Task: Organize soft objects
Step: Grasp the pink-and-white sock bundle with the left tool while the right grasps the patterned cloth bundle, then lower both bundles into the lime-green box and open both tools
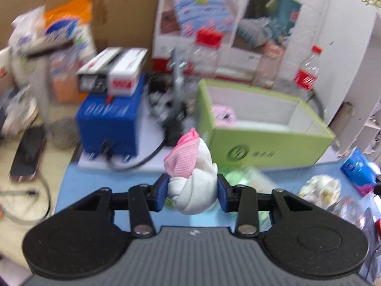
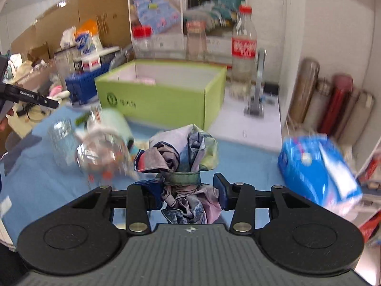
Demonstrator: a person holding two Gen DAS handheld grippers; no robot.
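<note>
My left gripper [image 1: 193,191] is shut on a rolled white and pink sock [image 1: 191,171] and holds it above the blue mat, in front of the green box [image 1: 262,147]. A pink soft item [image 1: 223,115] lies inside the box at its left end. My right gripper [image 2: 190,195] is shut on a bundled patterned cloth [image 2: 183,157] tied with a green band, held above the mat short of the green box [image 2: 162,100]. The left gripper with its sock [image 2: 57,93] shows at the far left of the right wrist view.
A blue machine [image 1: 109,119] with a cable stands left of the box. Clear bottles [image 1: 308,71] stand behind it. A blue tissue pack [image 2: 319,166] lies at the right. Clear jars [image 2: 100,150] and a light green item lie on the mat. Rolled tubes [image 2: 333,104] lean on the right wall.
</note>
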